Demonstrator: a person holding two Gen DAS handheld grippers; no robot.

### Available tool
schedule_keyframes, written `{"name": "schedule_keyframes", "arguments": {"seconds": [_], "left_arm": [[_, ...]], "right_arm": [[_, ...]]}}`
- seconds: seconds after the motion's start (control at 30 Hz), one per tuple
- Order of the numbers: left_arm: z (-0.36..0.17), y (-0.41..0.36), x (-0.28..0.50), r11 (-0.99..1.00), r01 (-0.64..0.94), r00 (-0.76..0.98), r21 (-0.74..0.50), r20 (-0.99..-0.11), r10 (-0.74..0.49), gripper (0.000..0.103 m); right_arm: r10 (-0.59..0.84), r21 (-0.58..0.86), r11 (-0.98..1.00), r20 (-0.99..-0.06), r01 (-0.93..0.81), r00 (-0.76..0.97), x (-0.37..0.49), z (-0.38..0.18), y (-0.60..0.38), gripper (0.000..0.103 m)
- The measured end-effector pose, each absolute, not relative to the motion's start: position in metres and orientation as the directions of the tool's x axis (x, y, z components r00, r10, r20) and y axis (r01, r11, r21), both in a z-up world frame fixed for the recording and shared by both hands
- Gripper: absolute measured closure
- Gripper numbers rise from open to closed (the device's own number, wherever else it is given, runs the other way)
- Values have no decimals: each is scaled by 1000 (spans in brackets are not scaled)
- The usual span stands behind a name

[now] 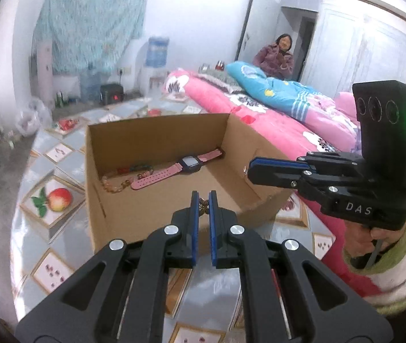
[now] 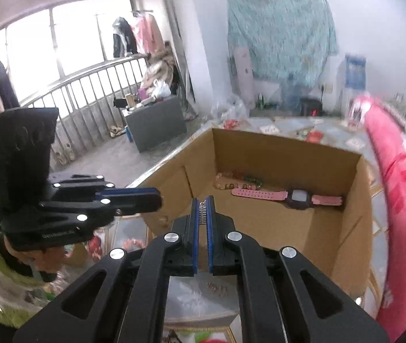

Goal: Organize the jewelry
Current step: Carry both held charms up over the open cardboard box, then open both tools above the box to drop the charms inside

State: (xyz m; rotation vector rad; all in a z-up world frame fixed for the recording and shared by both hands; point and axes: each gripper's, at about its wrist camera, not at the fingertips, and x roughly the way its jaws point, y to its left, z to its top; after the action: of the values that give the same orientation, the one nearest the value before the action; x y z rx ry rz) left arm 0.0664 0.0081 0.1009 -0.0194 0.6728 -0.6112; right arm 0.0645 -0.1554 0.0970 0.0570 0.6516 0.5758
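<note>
Grippers come first, 2 of them, one in each hand. Left gripper (image 1: 203, 200) is squeezed narrow on a small brown flower-shaped piece (image 1: 203, 205), prob. a brooch or charm, pinched right at the tips. Right gripper (image 2: 202, 204) is squeezed narrow too, on a little silver clip (image 2: 202, 211) w/ tiny teeth, maybe a hair clip. Tight pinch makes sense: both bits are small and would slip out.

Both grippers hang just in front of the cardboard box (image 1: 157, 200), above its near wall and tipped down toward the inside. I think that's so each piece can be dropped in w/ the rest.

Inside the box, by the far wall, lie 1 pink watch (image 1: 187, 167) and some bead bracelets (image 1: 117, 184). Looks like 2 or 3 strings of beads, can't count for sure, they overlap. Everything is pushed to one side, so lots of bare floor is left for the 2 new pieces.

Box sits on a table w/ a fruit-picture cover (image 1: 57, 200).
</note>
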Motion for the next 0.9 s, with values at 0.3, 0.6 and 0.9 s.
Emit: {"name": "schedule_keyframes", "arguments": {"seconds": [0.3, 0.6, 0.9], "left_arm": [[67, 2, 155, 878, 414, 512, -243, -735, -445, 97], [64, 2, 172, 904, 383, 548, -191, -741, -389, 81], [93, 13, 143, 901, 393, 627, -185, -663, -410, 81]], "right_arm": [[518, 379, 851, -721, -363, 461, 163, 60, -139, 98], [519, 411, 853, -728, -321, 448, 180, 52, -142, 96], [548, 421, 836, -652, -350, 524, 153, 78, -162, 95]]}}
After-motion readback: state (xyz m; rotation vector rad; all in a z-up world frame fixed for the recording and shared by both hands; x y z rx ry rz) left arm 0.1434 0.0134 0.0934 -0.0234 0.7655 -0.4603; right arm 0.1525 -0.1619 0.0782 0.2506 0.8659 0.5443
